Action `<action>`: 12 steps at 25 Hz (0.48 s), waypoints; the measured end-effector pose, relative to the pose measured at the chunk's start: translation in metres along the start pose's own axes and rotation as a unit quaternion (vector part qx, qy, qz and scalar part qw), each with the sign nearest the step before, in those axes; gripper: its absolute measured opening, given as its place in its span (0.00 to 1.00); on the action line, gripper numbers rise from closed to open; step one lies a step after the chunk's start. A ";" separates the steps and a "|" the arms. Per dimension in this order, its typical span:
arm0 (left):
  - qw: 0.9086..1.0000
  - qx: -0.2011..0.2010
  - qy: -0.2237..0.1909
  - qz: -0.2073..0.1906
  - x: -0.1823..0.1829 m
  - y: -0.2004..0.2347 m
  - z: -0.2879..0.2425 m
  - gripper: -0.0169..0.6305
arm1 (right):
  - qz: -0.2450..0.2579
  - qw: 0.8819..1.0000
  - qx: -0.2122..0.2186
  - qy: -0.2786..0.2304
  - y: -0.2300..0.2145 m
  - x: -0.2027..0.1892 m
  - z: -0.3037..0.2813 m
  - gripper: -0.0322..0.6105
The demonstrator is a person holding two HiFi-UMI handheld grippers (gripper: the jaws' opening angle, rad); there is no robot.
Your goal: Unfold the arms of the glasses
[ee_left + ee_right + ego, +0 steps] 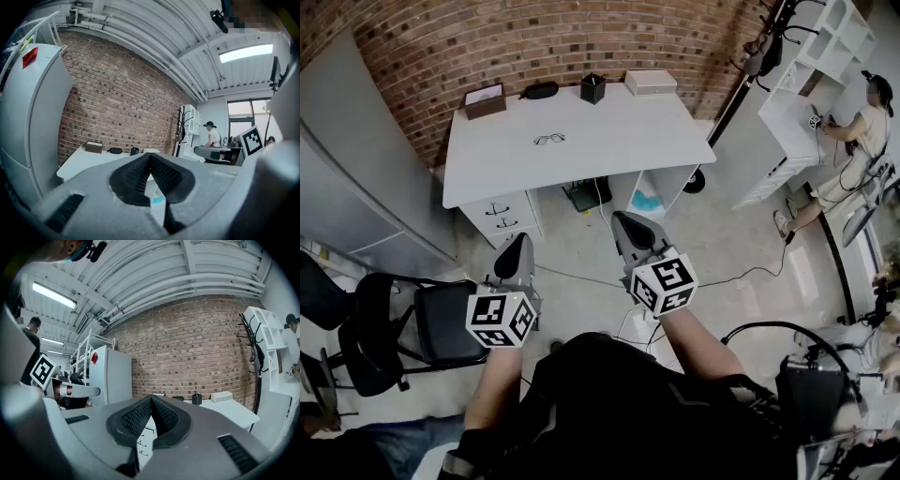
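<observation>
The left hand-held gripper [516, 246] and right hand-held gripper [630, 228] hang level, jaws together and empty, well apart from the glasses [548, 140] on the white bench [628, 141], apparently because no reach has started

surface: white desk [619, 141] | on it: glasses [548, 140], brown box [485, 100], black case [540, 90], black cup [592, 88], white box [651, 82]

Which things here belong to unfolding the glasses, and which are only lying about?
For the job: glasses; left hand-held gripper and right hand-held gripper, both shut and empty.
Lying about: brown box; black case; black cup; white box; black chair.
</observation>
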State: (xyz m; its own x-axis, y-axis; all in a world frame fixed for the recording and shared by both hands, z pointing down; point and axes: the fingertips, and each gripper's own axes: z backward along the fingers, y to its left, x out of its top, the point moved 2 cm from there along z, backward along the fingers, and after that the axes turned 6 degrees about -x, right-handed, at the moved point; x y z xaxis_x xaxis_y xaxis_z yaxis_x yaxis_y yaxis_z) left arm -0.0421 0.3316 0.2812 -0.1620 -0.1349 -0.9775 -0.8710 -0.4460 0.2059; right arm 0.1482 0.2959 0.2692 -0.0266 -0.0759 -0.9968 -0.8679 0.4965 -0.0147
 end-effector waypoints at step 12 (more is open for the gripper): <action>1.000 -0.007 0.007 0.003 -0.003 0.004 -0.001 0.04 | 0.008 1.000 0.003 -0.010 0.007 0.004 -0.004 0.06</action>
State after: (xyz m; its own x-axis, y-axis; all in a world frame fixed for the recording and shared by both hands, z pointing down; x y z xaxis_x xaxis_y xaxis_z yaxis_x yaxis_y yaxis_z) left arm -0.0445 0.3297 0.2849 -0.1608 -0.1490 -0.9757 -0.8638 -0.4570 0.2121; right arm 0.1396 0.2959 0.2653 -0.0305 -0.0499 -0.9983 -0.8642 0.5031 0.0013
